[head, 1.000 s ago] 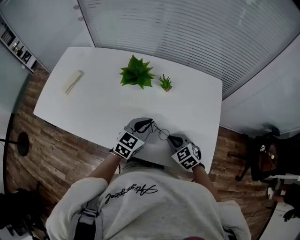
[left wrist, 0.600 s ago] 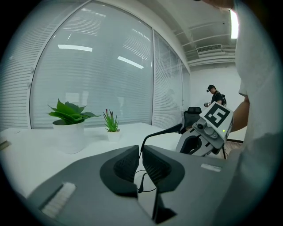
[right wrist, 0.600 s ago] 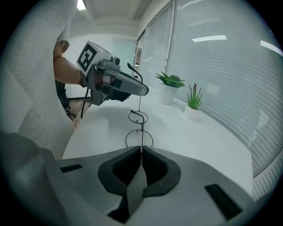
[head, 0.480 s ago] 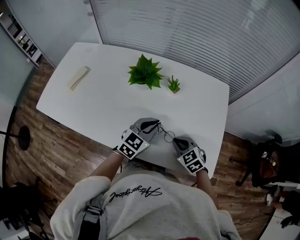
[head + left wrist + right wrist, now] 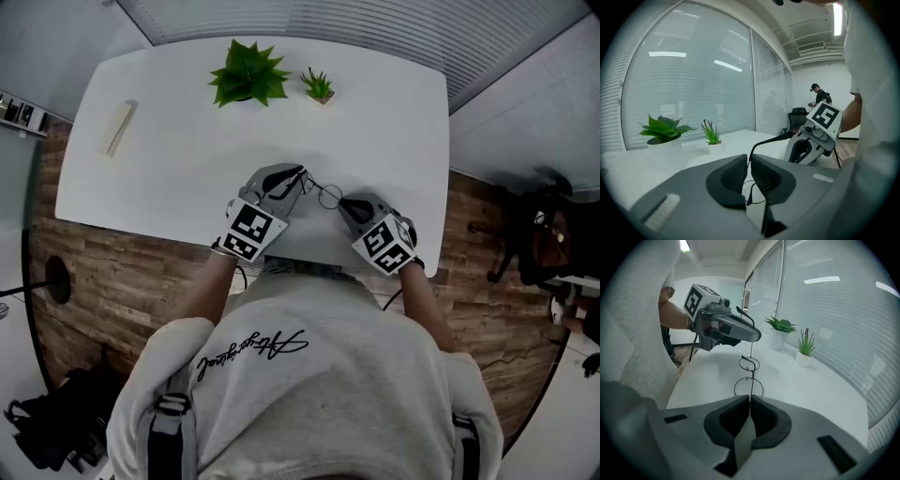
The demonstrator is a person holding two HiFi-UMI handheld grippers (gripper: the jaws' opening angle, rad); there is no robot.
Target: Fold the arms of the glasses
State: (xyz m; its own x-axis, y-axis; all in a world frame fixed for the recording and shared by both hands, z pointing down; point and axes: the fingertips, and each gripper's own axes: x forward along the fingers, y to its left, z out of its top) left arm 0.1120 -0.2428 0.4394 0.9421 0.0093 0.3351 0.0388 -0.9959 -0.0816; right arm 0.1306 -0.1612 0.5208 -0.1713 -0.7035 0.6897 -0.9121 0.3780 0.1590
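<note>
Now the left gripper (image 5: 749, 164) is pinching one arm of the glasses (image 5: 327, 194) and the right gripper (image 5: 750, 405) is clamping the frame's opposite end, just above the near edge of the table (image 5: 187, 141). The left should be swinging that arm slowly about its hinge while the right is bracing. Since a second ago, both holds are staying unchanged.

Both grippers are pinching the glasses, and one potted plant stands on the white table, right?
Not one: the head view shows two potted plants, a large plant and a small plant, on the table. The left gripper and right gripper do pinch the glasses.
</note>
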